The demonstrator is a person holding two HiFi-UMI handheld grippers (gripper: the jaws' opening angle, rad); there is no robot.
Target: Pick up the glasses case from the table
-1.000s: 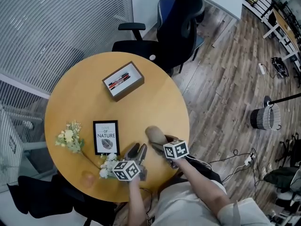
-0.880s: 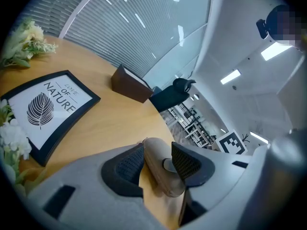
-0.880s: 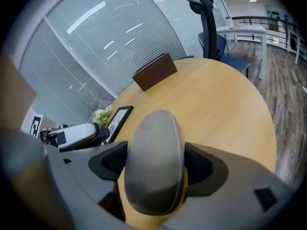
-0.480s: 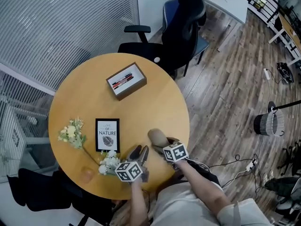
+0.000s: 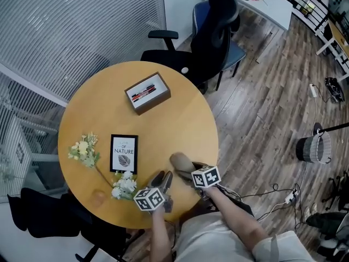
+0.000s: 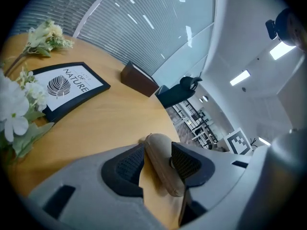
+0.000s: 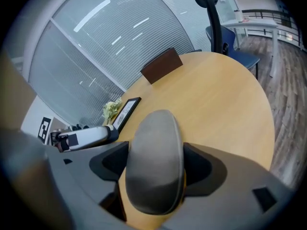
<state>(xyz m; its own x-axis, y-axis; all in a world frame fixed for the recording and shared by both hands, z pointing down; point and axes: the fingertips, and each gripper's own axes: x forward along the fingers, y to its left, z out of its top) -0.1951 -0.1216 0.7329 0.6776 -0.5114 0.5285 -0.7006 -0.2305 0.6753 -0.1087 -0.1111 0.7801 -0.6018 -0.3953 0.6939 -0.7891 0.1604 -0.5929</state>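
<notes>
Grasp on, lift not yet done: right hand-held gripper has just been closing and its pads look seated on both sides of the glasses case, which lies at the near-right edge of the desk; left hand-held gripper is spread, empty, just left of it.

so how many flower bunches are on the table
2. A pale yellow bunch lies near the table's left edge beside the framed print; a white bunch lies near the front edge, just left of the left gripper. None looks hidden.
</notes>
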